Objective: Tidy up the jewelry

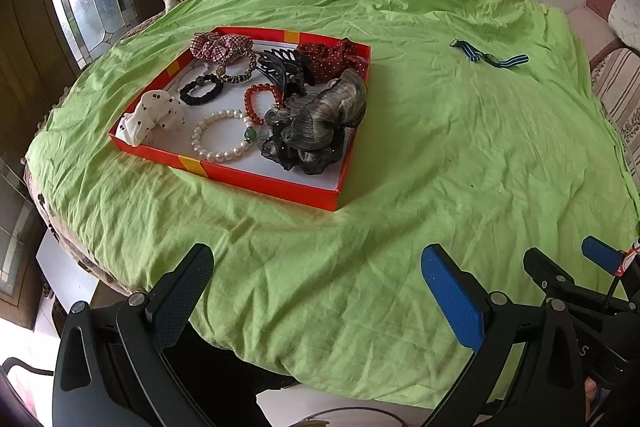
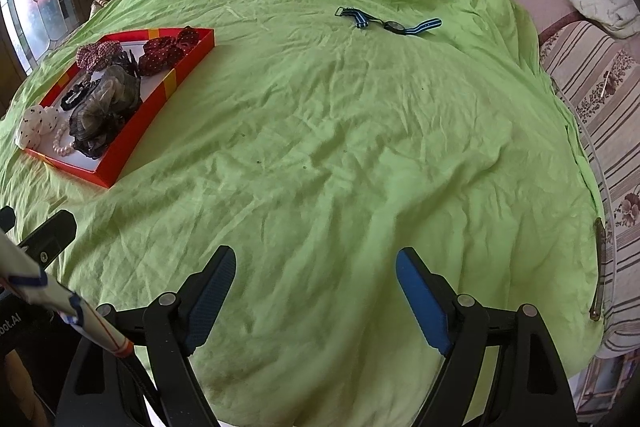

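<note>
Lying on a wrinkled green sheet (image 1: pixel 400 147) that covers a round surface, an orange tray (image 1: pixel 256 183) is seen at the left of the scene, filled with accessories: a pearl bracelet (image 1: pixel 222 139) near the front wall, a red bead bracelet (image 1: pixel 262 99) just behind it, a black hair tie (image 1: pixel 202 89), a white dotted scrunchie (image 1: pixel 154 117) in the near left corner, a checked scrunchie (image 1: pixel 218 43) and a dark red dotted scrunchie (image 1: pixel 332 61) along the far wall, a black hair claw clip (image 1: pixel 276 65) between them, and a grey hairpiece (image 1: pixel 320 115) at the right side. A blue striped watch (image 2: pixel 390 23) is laid flat on the sheet, well apart from the tray, at the far right. The left claw (image 1: pixel 316 291) is held wide open above the near sheet, empty. The right claw (image 2: pixel 316 291) is likewise spread wide, with nothing between its pads.
</note>
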Demonstrator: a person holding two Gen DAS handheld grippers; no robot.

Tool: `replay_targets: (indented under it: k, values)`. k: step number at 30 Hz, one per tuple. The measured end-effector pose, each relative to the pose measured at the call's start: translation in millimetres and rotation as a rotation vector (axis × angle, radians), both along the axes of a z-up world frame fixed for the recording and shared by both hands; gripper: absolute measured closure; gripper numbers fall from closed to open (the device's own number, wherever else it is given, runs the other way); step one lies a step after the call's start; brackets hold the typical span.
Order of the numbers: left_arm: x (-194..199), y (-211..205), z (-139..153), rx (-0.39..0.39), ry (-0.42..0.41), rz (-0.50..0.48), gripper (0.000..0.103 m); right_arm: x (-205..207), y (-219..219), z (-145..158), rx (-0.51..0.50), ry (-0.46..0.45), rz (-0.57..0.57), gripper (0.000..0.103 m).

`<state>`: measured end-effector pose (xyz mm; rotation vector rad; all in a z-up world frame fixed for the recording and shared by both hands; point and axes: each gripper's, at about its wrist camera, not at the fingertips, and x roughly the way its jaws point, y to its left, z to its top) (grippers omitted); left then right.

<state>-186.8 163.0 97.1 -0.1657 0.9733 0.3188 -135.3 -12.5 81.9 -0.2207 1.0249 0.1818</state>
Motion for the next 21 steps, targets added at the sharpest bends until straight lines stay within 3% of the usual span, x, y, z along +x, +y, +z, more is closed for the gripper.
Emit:
replay_targets:
  k: [21]
  values:
    - [-6.3, 3.0, 2.4, -0.025, -0.004, 0.005, 0.000, -8.3, 2.5, 6.7, -0.008, -0.012, -0.011, 0.016]
